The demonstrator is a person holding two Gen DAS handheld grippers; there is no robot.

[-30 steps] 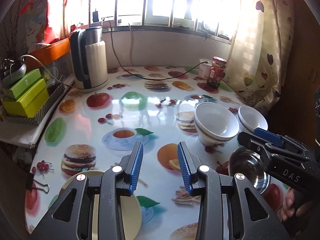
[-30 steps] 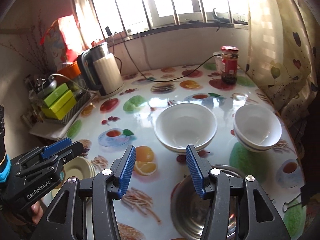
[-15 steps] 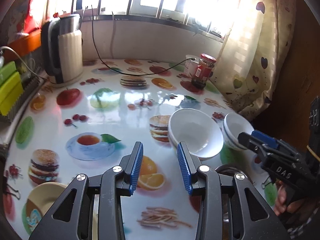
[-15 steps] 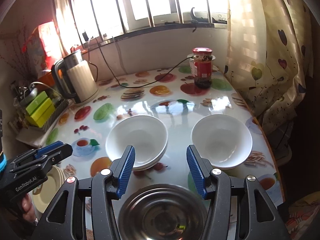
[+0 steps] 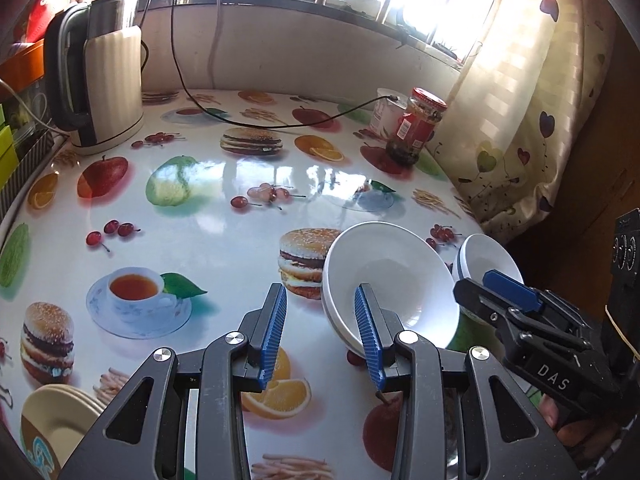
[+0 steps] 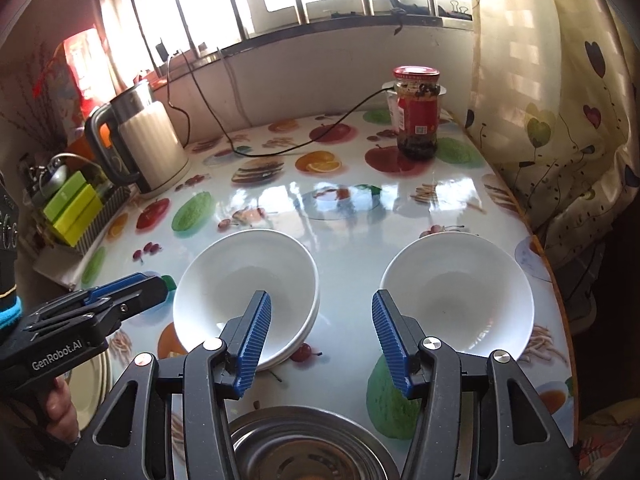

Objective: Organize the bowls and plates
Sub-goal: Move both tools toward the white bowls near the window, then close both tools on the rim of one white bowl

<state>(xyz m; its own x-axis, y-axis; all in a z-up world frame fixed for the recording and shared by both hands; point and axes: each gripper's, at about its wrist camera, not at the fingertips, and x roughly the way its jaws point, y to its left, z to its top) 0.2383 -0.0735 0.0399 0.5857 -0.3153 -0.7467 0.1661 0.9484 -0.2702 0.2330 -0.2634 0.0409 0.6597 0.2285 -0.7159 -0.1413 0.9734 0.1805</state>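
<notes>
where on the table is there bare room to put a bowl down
The widest free patch lies mid-table, bordered by the kettle, the jar and the two white bowls. The near edge is crowded: steel bowl, plates.

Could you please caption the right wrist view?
Open hand-held gripper above two white bowls and a steel bowl.

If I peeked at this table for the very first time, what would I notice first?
Probably the bright tablecloth printed with burgers, fruit and teacups, shining under the sunny window. Next, the two white bowl stacks side by side near the front: the left bowls and the right bowls. At the back stand a kettle on the left and a red-lidded jar on the right.
</notes>
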